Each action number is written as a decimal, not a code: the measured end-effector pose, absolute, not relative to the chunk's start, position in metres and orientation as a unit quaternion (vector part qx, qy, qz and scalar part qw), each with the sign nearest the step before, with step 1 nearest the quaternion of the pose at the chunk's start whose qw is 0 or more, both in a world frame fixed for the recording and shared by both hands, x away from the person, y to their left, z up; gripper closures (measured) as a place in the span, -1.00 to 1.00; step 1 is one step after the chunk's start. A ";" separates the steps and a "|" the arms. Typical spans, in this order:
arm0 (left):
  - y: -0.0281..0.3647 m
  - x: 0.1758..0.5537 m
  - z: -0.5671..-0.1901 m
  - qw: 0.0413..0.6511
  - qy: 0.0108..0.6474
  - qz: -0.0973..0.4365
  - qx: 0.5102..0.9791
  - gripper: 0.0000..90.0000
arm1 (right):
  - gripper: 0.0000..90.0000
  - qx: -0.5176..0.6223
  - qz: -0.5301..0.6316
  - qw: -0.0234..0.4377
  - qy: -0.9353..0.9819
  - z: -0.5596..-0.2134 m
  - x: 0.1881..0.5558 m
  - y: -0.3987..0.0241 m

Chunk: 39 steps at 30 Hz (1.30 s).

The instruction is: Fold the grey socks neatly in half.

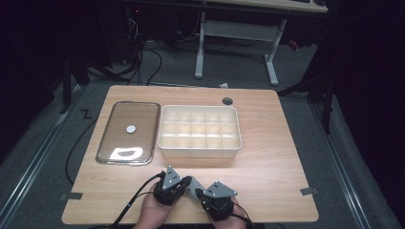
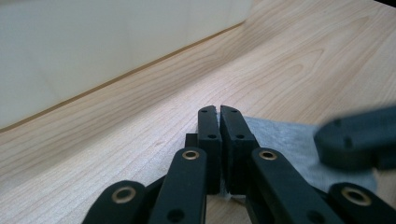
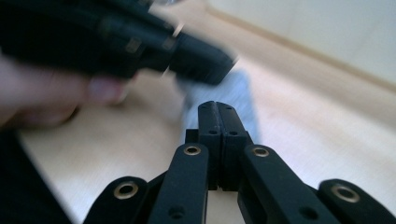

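Both the left gripper (image 1: 187, 181) and right gripper (image 1: 204, 194) are pinching the small grey cloth (image 2: 299, 140) with jaws pressed together; work seemingly is just beginning; the cream compartment tray (image 1: 199, 151) is sitting untouched.

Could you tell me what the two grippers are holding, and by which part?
Both grip the grey cloth: left gripper at one edge, right gripper at another.
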<state>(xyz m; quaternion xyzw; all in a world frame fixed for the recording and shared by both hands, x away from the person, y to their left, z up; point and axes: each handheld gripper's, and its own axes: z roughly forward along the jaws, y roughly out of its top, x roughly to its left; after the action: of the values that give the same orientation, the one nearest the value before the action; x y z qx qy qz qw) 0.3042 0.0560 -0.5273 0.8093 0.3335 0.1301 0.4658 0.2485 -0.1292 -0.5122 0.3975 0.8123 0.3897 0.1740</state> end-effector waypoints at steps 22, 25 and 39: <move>0.054 0.301 -0.530 0.460 0.327 0.150 0.811 0.99 | 0.82 0.401 0.382 0.157 0.818 -0.507 0.243 -0.129; 0.054 0.302 -0.530 0.461 0.326 0.148 0.812 0.99 | 0.66 0.414 0.383 0.151 0.812 -0.497 0.255 -0.133; 0.062 0.304 -0.528 0.459 0.324 0.139 0.815 0.90 | 0.08 0.458 0.341 0.036 0.820 -0.512 0.292 -0.130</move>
<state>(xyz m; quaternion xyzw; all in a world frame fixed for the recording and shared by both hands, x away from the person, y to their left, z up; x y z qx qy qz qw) 0.3037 0.0625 -0.5278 0.8153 0.3242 0.1393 0.4591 0.2923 -0.1303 -0.5123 0.4576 0.8203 0.3412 0.0356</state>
